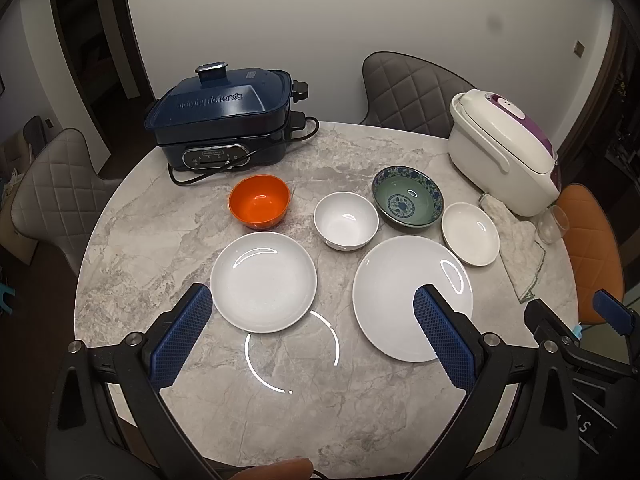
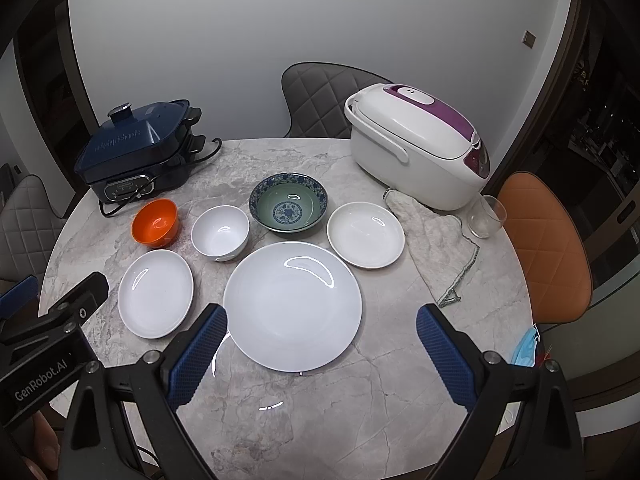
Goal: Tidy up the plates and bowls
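Note:
On the round marble table lie a large white plate, a medium white plate and a small white plate. Behind them stand an orange bowl, a white bowl and a blue-patterned green bowl. My left gripper is open and empty above the table's near edge, between the medium and large plates. My right gripper is open and empty, just in front of the large plate.
A dark blue electric cooker with its cord sits at the back left. A white and purple rice cooker sits at the back right, with a cloth and a glass beside it. Chairs ring the table.

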